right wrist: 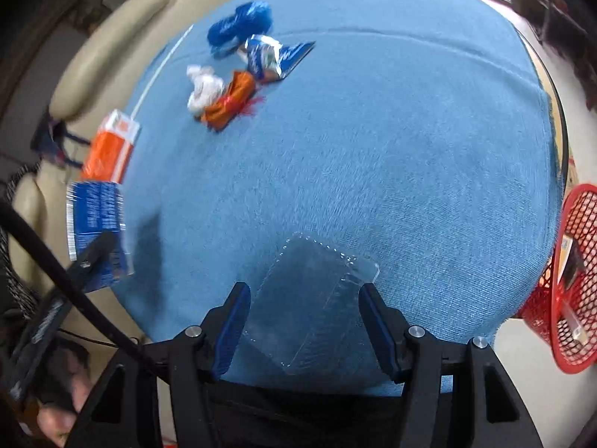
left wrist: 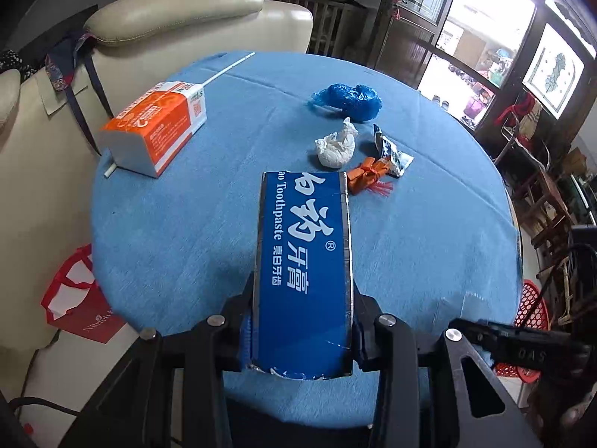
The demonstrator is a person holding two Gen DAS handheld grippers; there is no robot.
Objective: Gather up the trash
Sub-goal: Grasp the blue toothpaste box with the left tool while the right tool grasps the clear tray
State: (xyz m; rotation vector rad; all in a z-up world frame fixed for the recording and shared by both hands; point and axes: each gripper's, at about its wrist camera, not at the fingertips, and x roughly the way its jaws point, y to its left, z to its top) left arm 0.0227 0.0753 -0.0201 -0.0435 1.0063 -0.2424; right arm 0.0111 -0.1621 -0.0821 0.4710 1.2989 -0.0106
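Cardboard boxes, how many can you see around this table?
2. The blue toothpaste box is gripped in the left tongs above the near side of the table. The orange and white box lies on the blue tablecloth by the cream sofa. Others may be hidden.

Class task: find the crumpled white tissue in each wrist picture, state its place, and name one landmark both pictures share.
Left wrist: crumpled white tissue sits right of centre, beyond the toothpaste box.
Right wrist: tissue sits upper left.
Shared landmark: orange wrapper beside the tissue on the blue tablecloth.
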